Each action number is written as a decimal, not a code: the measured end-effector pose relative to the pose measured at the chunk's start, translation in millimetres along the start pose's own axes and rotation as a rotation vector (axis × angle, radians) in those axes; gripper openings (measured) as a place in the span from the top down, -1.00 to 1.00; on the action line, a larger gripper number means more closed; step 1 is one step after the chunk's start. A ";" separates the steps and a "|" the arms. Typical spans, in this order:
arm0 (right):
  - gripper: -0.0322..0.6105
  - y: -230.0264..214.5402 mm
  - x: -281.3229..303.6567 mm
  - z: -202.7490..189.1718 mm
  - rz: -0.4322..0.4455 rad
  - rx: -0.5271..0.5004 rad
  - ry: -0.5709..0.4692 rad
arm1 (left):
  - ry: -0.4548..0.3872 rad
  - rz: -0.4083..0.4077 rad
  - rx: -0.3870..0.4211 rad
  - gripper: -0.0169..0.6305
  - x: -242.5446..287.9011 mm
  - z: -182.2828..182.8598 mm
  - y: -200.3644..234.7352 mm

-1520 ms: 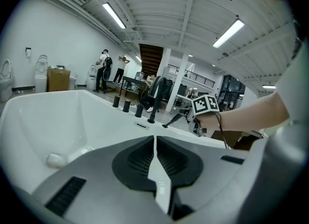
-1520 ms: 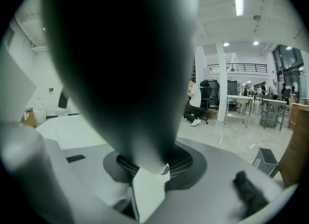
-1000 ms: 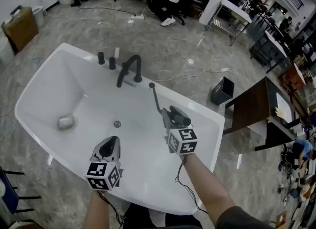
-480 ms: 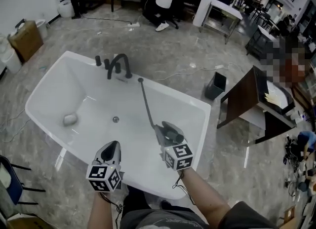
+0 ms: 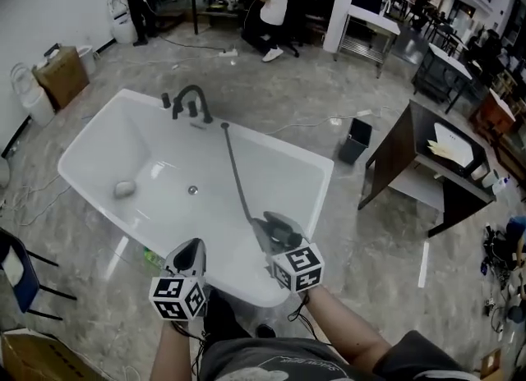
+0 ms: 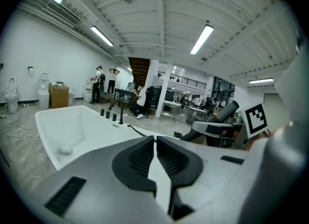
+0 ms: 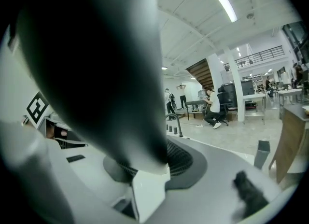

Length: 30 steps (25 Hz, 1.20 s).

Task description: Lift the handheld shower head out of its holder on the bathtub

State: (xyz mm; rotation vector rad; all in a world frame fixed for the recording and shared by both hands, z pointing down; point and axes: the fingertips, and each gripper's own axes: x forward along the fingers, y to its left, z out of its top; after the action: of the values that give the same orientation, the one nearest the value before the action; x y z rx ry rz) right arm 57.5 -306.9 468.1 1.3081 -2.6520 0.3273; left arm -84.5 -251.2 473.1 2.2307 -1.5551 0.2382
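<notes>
Grey marbled flooring of a wide open hall is surrounding a white bathtub [image 5: 123,137] in the head view. I'm keeping the right gripper [image 5: 274,230] clamped on the dark shower head [image 5: 282,225] above the tub's near right rim. Its hose [image 5: 236,178] is stretching back to the far rim beside the black faucet [image 5: 191,102], where the holder is too small to make out. In the right gripper view the handle is looming as a dark blur, hiding most of the scene and one jaw. The left gripper [image 5: 188,254] is hovering empty at near left, jaws pressed together. My right forearm [image 5: 349,334] is running off the bottom edge. Black-and-white square patterns are showing clearly on the marker cubes [image 5: 297,266], while any label on the cardboard box [image 5: 62,75] at far left is too small to read.
</notes>
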 end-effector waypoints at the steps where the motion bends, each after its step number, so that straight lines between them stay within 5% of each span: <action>1: 0.51 3.5 -13.6 -2.2 0.014 -0.015 0.002 | -0.003 0.005 -0.004 0.87 -9.2 -4.0 -10.7; 15: 0.51 24.2 -170.3 -22.3 0.016 0.054 -0.075 | -0.010 0.004 0.016 0.87 -118.0 -47.4 -94.9; 30: 0.51 172.1 -301.3 -79.1 0.061 0.004 -0.018 | -0.015 0.005 -0.016 0.87 -288.9 -127.4 -131.8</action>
State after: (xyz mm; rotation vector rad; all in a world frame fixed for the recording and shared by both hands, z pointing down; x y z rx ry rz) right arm 105.9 45.2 449.8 1.2391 -2.7119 0.3300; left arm -55.7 89.1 452.1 2.2215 -1.5658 0.2106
